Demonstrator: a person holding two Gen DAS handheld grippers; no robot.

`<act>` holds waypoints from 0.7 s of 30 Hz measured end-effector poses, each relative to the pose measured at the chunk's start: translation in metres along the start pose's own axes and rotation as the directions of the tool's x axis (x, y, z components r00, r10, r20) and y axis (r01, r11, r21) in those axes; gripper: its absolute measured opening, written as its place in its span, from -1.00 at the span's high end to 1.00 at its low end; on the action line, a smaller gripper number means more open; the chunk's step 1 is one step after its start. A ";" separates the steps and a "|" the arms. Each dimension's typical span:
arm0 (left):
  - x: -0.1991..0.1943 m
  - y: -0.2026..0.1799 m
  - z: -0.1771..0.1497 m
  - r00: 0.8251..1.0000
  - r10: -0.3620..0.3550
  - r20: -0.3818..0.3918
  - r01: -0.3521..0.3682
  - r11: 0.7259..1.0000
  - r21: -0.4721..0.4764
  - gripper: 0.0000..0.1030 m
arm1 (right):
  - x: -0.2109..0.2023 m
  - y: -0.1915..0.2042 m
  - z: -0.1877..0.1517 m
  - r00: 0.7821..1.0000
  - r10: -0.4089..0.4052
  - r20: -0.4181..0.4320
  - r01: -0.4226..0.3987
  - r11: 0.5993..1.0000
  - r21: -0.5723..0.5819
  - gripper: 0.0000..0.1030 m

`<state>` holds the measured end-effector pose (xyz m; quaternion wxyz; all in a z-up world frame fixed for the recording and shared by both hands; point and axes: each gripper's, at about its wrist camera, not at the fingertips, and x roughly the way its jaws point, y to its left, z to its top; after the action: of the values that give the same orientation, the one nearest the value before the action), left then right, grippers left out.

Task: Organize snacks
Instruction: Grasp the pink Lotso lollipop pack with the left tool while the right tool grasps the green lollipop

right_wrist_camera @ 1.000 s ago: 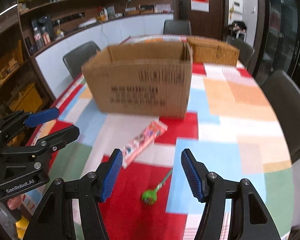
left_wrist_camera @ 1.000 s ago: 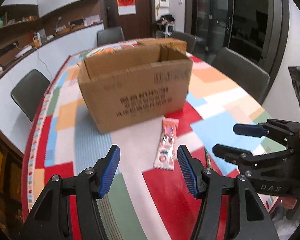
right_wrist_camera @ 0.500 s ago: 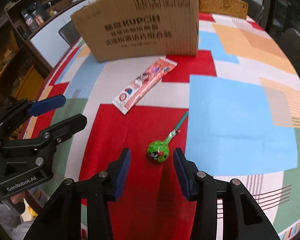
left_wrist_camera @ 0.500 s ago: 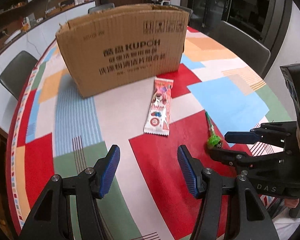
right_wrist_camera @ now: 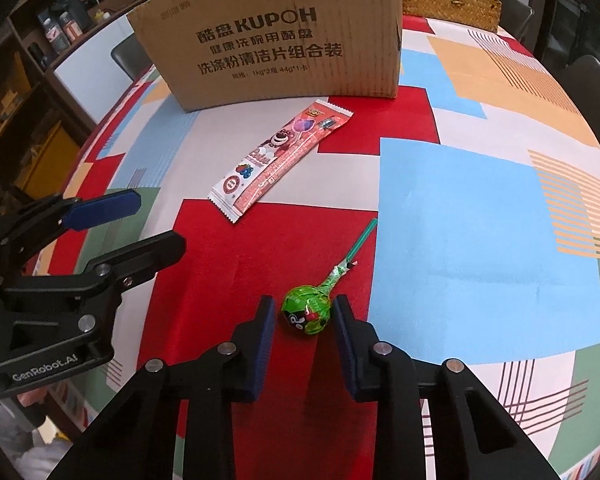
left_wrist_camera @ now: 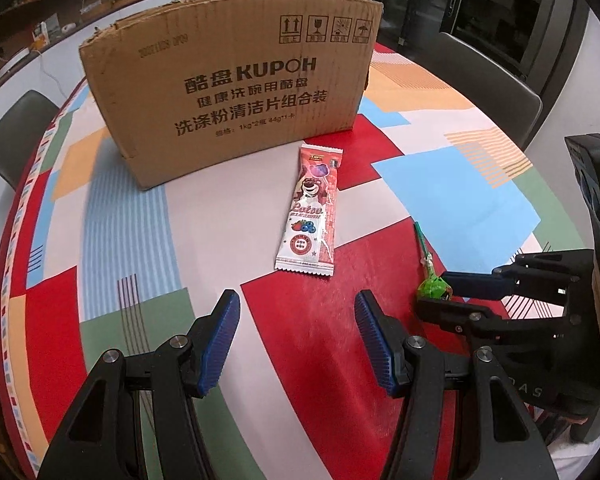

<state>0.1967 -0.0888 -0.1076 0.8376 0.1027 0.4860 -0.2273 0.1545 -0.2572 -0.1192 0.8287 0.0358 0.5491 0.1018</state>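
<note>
While both snacks lie on the tablecloth (right_wrist_camera: 460,208), none of the sorting looks done from these views; whether the box (left_wrist_camera: 236,92) holds anything cannot be told, since only its front wall shows. The right gripper (right_wrist_camera: 302,318) sits low with its jaws partly closed around the green lollipop (right_wrist_camera: 307,314), head between the pads with a slight gap on each side, so not yet gripped. Its stick points away toward the box. The left gripper (left_wrist_camera: 296,340) hovers wide open and empty, short of the pink packet (left_wrist_camera: 310,216), which lies flat just before the box. Both items remain to be lifted and placed.
</note>
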 end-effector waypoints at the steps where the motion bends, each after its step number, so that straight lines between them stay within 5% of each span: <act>1: 0.001 0.000 0.001 1.000 -0.002 -0.002 0.002 1.000 0.001 -0.14 | 0.001 -0.001 0.000 1.000 0.001 -0.003 -0.001 1.000 0.001 0.48; 21: 0.057 -0.010 0.063 1.000 -0.004 -0.025 0.007 0.993 0.120 -0.13 | -0.011 -0.026 0.037 0.977 -0.148 0.155 0.143 0.989 0.044 0.50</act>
<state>0.2647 -0.1384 -0.1238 0.8233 0.1544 0.4820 -0.2570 0.1879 -0.2834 -0.0989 0.8741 0.0170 0.4846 0.0289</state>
